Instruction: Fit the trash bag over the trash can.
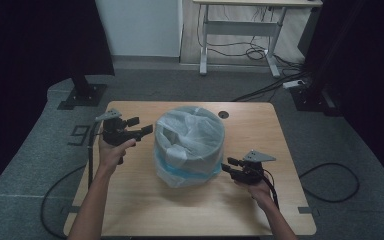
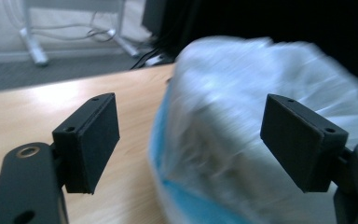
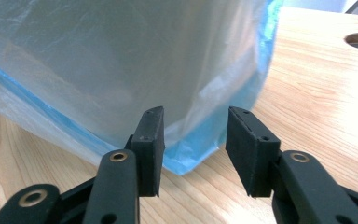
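Our right gripper (image 3: 193, 154) has its flat black fingers (image 3: 251, 149) parted by a modest gap, holding nothing; between them we see the blue-edged hem of the bin liner (image 3: 121, 70), a thin, crinkled, translucent plastic skirt bunched on the wood. Our left gripper (image 2: 191, 144) stands wide, its matte pads (image 2: 93, 140) empty, level with the liner's upper bulge, which is blurred there.

From above, the bin (image 1: 190, 145) is a round grey tub near the middle of the table (image 1: 130, 210), wrapped in that film. The right gripper (image 1: 228, 166) sits just beside its lower right skirt, the left (image 1: 141, 127) near its upper left rim. Bare, smooth light wood lies open in front and on both flanks. Toward the far edge there is a round cable hole (image 1: 223, 114), also seen in the right gripper view; beyond lies grey carpet (image 1: 180, 85).
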A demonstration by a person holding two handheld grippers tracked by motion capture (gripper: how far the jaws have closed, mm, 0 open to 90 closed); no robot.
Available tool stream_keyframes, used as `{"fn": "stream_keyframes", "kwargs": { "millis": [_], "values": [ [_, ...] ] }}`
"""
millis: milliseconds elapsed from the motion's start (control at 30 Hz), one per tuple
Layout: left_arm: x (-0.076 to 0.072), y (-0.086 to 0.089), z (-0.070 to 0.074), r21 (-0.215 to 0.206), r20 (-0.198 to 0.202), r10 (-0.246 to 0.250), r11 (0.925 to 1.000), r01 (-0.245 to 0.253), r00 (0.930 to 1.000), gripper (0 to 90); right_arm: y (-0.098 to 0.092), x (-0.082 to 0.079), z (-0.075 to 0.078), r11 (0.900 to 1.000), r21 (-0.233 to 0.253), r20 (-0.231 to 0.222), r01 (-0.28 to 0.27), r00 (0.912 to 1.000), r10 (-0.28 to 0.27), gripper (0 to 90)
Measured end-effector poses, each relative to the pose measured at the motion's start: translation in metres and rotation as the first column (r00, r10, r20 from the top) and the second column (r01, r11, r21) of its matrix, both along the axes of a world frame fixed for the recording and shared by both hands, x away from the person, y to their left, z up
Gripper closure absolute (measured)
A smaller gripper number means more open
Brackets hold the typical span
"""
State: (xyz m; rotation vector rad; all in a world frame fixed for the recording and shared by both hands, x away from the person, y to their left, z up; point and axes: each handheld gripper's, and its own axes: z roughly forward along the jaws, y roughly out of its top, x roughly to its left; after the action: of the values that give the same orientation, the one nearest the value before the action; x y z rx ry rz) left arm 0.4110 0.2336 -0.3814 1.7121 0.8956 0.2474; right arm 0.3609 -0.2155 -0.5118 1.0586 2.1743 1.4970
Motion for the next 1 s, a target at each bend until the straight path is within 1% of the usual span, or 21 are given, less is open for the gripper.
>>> {"fn": "stream_keyframes", "kwargs": {
  "millis": [67,100,133,167,233,300,433,500,600,700,800,833,900,1000],
  "values": [
    [0.000,-0.005,0.008,0.026,0.007,-0.021,0.9994,0.021,0.9998,18.0,-0.004,-0.003,-0.001,1.000,0.014,0.002,0.007,1.0000,-0.007,53.0],
    [0.000,-0.008,0.011,0.035,0.004,-0.032,0.9989,0.032,0.9995,17.8,-0.006,-0.004,-0.001,1.000,0.019,0.005,0.013,0.9999,-0.013,51.9],
    [0.001,-0.013,0.014,0.060,0.005,-0.042,0.9973,0.042,0.9991,17.5,-0.009,-0.005,-0.002,1.000,0.022,0.010,0.019,0.9998,-0.020,50.4],
    [0.001,-0.016,0.016,0.073,0.006,-0.048,0.9962,0.047,0.9988,17.5,-0.011,-0.007,-0.002,0.999,0.029,0.016,0.029,0.9994,-0.030,48.8],
    [0.002,-0.025,0.021,0.108,0.009,-0.072,0.9917,0.071,0.9974,17.5,-0.013,-0.009,-0.002,0.998,0.041,0.018,0.038,0.9991,-0.039,46.7],
    [0.005,-0.034,0.025,0.115,0.005,-0.096,0.9888,0.095,0.9953,18.1,-0.014,-0.011,-0.002,0.999,0.031,0.016,0.035,0.9992,-0.036,44.0],
    [0.010,-0.049,0.032,0.122,-0.004,-0.143,0.9822,0.143,0.9897,18.3,-0.014,-0.013,-0.003,0.999,0.022,0.017,0.028,0.9995,-0.028,43.0],
    [0.012,-0.057,0.035,0.133,-0.014,-0.155,0.9789,0.155,0.9878,18.4,-0.015,-0.014,-0.003,0.999,0.016,0.014,0.028,0.9995,-0.028,42.7],
    [0.017,-0.070,0.039,0.150,-0.029,-0.176,0.9724,0.179,0.9839,19.4,-0.013,-0.015,-0.004,1.000,0.020,-0.004,0.017,0.9998,-0.017,42.2],
    [0.022,-0.082,0.044,0.164,-0.041,-0.192,0.9667,0.196,0.9805,20.8,-0.009,-0.017,-0.006,1.000,0.003,-0.011,0.006,0.9999,-0.006,41.4],
    [0.027,-0.093,0.048,0.186,-0.063,-0.207,0.9588,0.215,0.9763,21.6,-0.008,-0.017,-0.007,1.000,-0.006,-0.016,-0.005,0.9999,0.005,40.2],
    [0.030,-0.097,0.049,0.194,-0.075,-0.214,0.9549,0.224,0.9741,22.0,-0.008,-0.018,-0.007,1.000,-0.006,-0.018,-0.007,0.9998,0.006,39.9],
    [0.034,-0.103,0.050,0.201,-0.097,-0.214,0.9525,0.229,0.9721,22.8,-0.009,-0.018,-0.008,1.000,-0.005,-0.025,-0.008,0.9996,0.008,39.8],
    [0.039,-0.108,0.051,0.201,-0.118,-0.222,0.9491,0.242,0.9678,23.3,-0.011,-0.018,-0.009,1.000,-0.010,-0.034,-0.016,0.9993,0.016,39.8]
  ]
}}
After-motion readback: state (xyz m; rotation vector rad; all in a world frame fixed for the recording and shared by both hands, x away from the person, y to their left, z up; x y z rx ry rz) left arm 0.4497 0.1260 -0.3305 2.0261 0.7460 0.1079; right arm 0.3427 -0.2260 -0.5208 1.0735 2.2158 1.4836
